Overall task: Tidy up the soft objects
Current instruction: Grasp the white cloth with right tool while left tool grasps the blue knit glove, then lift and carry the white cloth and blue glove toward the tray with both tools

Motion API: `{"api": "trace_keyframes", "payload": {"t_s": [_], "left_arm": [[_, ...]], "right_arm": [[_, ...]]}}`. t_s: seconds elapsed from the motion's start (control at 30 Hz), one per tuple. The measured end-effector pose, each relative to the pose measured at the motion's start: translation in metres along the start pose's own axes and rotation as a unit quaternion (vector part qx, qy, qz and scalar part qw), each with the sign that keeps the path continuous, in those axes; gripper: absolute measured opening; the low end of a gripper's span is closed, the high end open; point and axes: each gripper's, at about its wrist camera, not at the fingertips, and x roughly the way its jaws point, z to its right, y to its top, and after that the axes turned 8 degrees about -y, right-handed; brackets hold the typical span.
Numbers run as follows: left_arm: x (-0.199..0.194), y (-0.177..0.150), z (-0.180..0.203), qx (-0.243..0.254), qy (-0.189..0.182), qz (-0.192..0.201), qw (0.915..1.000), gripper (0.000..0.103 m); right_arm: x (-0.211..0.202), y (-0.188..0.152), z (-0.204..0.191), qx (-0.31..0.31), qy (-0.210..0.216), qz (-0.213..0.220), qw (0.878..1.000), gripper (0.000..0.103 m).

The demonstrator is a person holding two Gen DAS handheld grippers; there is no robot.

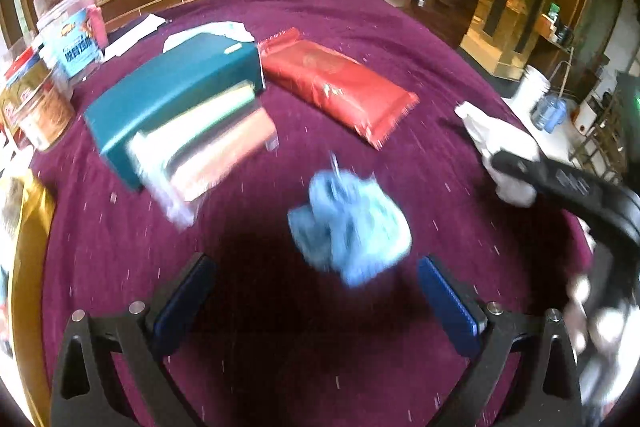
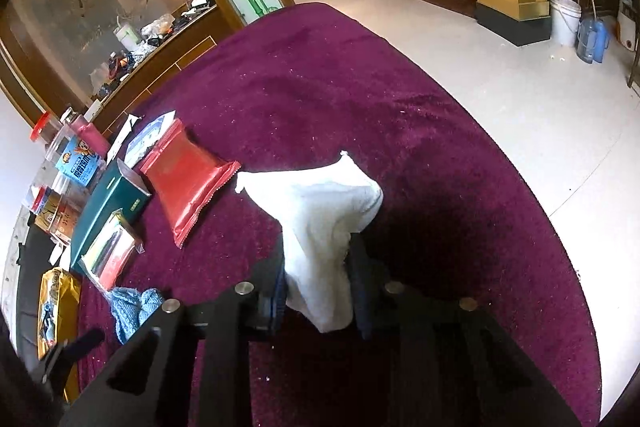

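Right claw (image 2: 316,291) is clamped on the white towel (image 2: 320,219), which bunches up between its pads above the purple counter (image 2: 400,107). Left claw (image 1: 316,303) gapes wide and empty, the crumpled blue cloth (image 1: 352,231) lying just ahead of it, mid-counter, near the red packet (image 1: 340,83).

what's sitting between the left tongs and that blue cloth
Nothing visible. The left tongs are open over bare maroon tablecloth, with the crumpled blue cloth just ahead of the pads. The plastic-wrapped packet lies off to the left, and the white cloth is clamped in the right tongs, off to the right.
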Motion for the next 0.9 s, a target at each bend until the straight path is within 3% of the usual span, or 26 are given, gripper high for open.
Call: {"api": "trace_keyframes", "payload": {"t_s": [0.07,0.27,0.57,0.9], "left_arm": [[0.009,0.008,-0.005,-0.005,0.006,0.005,1.0000,0.102],[0.026,0.015,-0.001,-0.020,-0.022,0.005,0.9995,0.102],[0.047,0.028,0.015,-0.001,0.020,-0.007,0.9998,0.102],[0.050,0.031,0.014,0.010,0.011,0.000,0.9999,0.102]], "right_arm": [[0.000,0.000,0.000,0.001,0.000,0.000,1.000,0.027],[0.000,0.000,-0.001,0.002,0.003,-0.001,1.000,0.028],[0.000,0.000,-0.004,-0.004,-0.002,0.001,1.000,0.028],[0.000,-0.001,-0.006,-0.006,-0.004,0.001,1.000,0.029]]}}
